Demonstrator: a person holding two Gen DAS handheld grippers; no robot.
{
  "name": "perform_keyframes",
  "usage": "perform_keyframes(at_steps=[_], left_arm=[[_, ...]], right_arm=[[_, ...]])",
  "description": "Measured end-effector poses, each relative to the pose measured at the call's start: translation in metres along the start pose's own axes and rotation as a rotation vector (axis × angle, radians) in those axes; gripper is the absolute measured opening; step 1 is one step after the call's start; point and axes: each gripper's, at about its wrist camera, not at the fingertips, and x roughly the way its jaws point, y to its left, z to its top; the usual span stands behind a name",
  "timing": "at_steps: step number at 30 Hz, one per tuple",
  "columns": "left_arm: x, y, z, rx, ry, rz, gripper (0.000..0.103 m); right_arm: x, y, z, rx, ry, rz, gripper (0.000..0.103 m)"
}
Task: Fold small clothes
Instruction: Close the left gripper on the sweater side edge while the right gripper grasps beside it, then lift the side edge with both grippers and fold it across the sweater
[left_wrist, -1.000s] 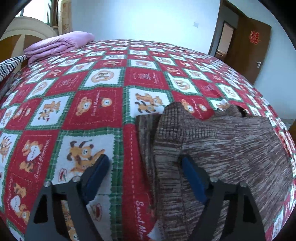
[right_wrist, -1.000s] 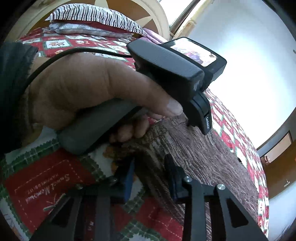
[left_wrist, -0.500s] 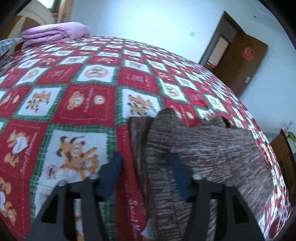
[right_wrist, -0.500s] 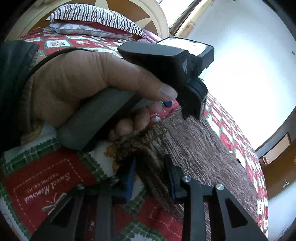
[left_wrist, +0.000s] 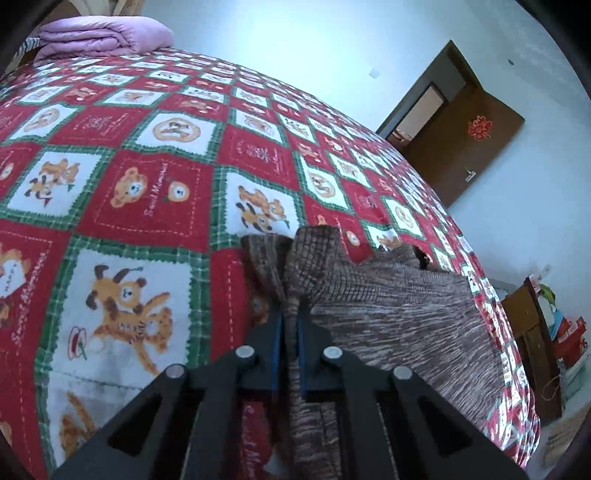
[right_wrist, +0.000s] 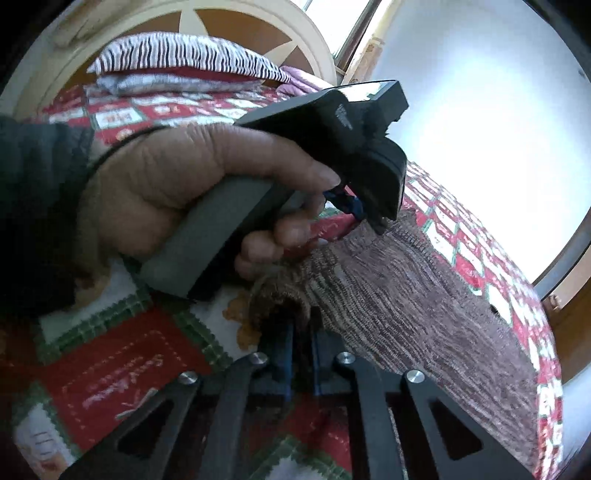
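Left gripper (left_wrist: 289, 325) jaws just closed, knit pinched at a bunched edge | brown marled sweater (left_wrist: 388, 317) is spread, rumpled, on red-green bear quilt (left_wrist: 147, 192) | right gripper (right_wrist: 301, 332) jaws just closed, ribbed hem clamped

The left gripper's (right_wrist: 354, 206) fingertips are hidden behind its housing and the hand (right_wrist: 192, 192). The brown knit garment (left_wrist: 388, 325) is cut off at the bottom edge. The red door ornament (left_wrist: 479, 127) is too small to read.
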Motion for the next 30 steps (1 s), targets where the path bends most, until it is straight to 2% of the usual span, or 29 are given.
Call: perform_keyframes(at_steps=[4, 8, 12, 14, 26, 30], left_arm=[[-0.019, 0.001, 0.000, -0.051, -0.046, -0.058, 0.007], [-0.004, 0.008, -0.005, -0.092, -0.004, -0.018, 0.007], [-0.013, 0.009, -0.003, -0.136, -0.033, -0.072, 0.007], [-0.017, 0.003, 0.000, -0.139, -0.043, -0.075, 0.007], [-0.035, -0.056, 0.020, -0.069, -0.078, -0.114, 0.006], [-0.035, -0.080, 0.027, -0.035, -0.085, -0.127, 0.006]], right_arm=[[-0.014, -0.014, -0.004, 0.080, -0.019, 0.059, 0.006], [-0.006, -0.027, -0.012, 0.199, 0.029, 0.169, 0.005], [-0.026, -0.036, -0.013, 0.236, -0.024, 0.164, 0.005], [-0.033, -0.044, -0.014, 0.268, -0.038, 0.176, 0.005], [-0.069, -0.108, -0.030, 0.467, -0.114, 0.235, 0.005], [-0.082, -0.128, -0.039, 0.513, -0.143, 0.226, 0.005]])
